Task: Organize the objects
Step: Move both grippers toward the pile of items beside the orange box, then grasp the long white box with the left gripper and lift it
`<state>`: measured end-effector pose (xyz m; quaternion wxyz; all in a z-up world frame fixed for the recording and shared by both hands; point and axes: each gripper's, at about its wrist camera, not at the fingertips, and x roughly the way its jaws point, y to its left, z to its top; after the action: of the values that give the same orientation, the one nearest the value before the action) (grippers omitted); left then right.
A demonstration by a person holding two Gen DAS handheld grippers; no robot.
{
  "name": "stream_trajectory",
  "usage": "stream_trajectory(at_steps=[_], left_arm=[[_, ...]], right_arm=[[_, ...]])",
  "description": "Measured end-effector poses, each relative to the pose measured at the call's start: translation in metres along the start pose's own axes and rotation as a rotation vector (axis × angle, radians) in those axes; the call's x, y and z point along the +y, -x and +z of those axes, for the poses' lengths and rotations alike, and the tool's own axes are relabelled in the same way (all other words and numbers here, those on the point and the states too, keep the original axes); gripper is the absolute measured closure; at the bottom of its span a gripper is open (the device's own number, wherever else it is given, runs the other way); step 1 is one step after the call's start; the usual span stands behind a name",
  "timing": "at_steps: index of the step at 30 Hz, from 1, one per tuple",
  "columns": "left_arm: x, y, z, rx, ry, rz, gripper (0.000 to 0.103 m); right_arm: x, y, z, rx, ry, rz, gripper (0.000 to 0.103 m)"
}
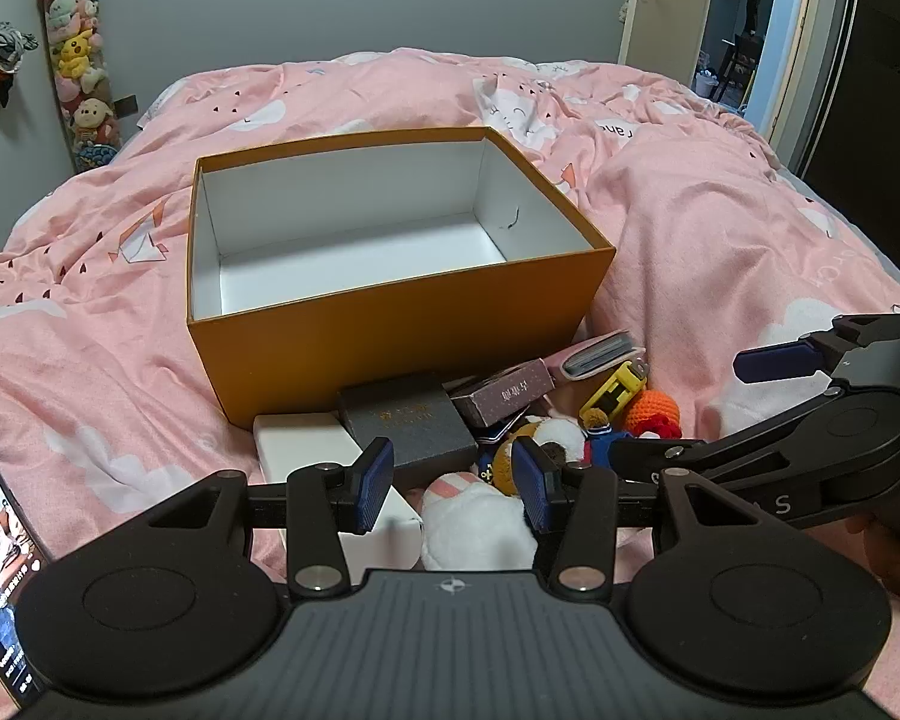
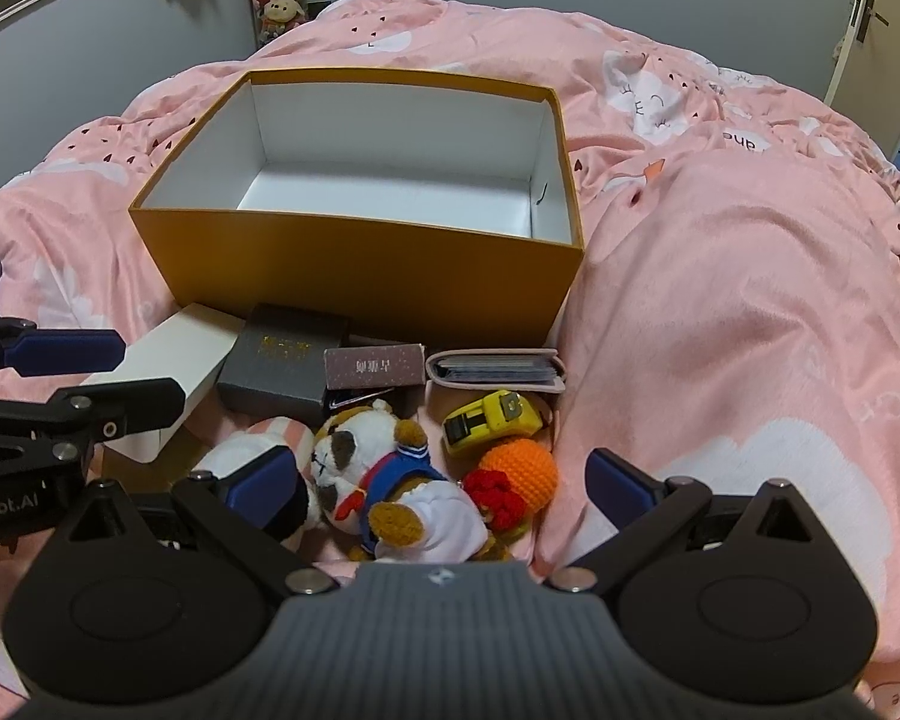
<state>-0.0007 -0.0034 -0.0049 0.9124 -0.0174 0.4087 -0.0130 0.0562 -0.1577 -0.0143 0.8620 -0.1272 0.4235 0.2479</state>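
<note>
An open orange box [image 1: 390,324] [image 2: 354,264] with an empty white inside stands on the pink bed. In front of it lies a pile: a white box [image 1: 306,444] [image 2: 174,354], a dark grey box [image 1: 414,426] [image 2: 282,366], a mauve box [image 1: 504,396] [image 2: 372,366], a pink card wallet [image 1: 600,354] [image 2: 498,369], a yellow tape measure [image 1: 612,390] [image 2: 492,420], an orange crochet ball [image 1: 654,411] [image 2: 522,474], a plush dog [image 2: 390,474] [image 1: 546,444] and a white plush [image 1: 480,522]. My left gripper [image 1: 453,492] is open above the white plush. My right gripper [image 2: 444,486] is open around the plush dog.
A phone [image 1: 0,570] with a lit screen lies on the bed at the left. A column of plush toys [image 1: 81,66] hangs on the grey wall. An open door [image 1: 732,18] is at the far right. The pink duvet [image 2: 720,300] bulges right of the box.
</note>
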Motion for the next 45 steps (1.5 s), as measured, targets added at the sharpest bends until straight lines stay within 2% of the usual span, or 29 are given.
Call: stream_trajectory(at_steps=[14, 23, 25, 27, 31, 34, 35, 38, 41, 45], left_arm=[[0.000, 0.000, 0.000, -0.001, 0.023, 0.021, 0.049], [0.014, 0.012, 0.006, -0.024, 0.051, 0.033, 0.057], [0.021, 0.016, 0.009, -0.021, 0.065, 0.038, 0.060], [0.028, 0.019, 0.010, -0.009, 0.071, 0.042, 0.063], [0.037, 0.024, 0.013, 0.010, 0.058, 0.060, 0.063], [0.048, 0.024, 0.014, 0.020, 0.077, 0.068, 0.064], [0.051, 0.023, 0.014, 0.025, 0.085, 0.075, 0.067], [0.062, 0.015, 0.012, 0.054, 0.107, 0.098, 0.069], [0.074, 0.006, 0.008, 0.091, 0.163, 0.050, 0.069], [0.100, -0.007, 0.005, 0.124, 0.335, -0.031, 0.069]], right_arm=[[-0.001, -0.001, 0.001, 0.015, -0.002, 0.007, 0.001], [0.008, 0.001, 0.009, -0.001, 0.055, 0.066, 0.004], [0.011, 0.002, 0.013, -0.002, 0.071, 0.096, 0.014], [0.014, 0.002, 0.018, 0.002, 0.080, 0.146, 0.019], [0.025, 0.004, 0.026, 0.022, 0.100, 0.291, 0.027], [0.039, 0.000, 0.030, 0.055, 0.146, 0.391, 0.028], [0.045, -0.002, 0.031, 0.071, 0.170, 0.420, 0.028], [0.064, -0.011, 0.030, 0.118, 0.239, 0.466, 0.028], [0.075, -0.024, 0.032, 0.165, 0.280, 0.488, 0.033], [0.080, -0.038, 0.040, 0.192, 0.277, 0.494, 0.034]])
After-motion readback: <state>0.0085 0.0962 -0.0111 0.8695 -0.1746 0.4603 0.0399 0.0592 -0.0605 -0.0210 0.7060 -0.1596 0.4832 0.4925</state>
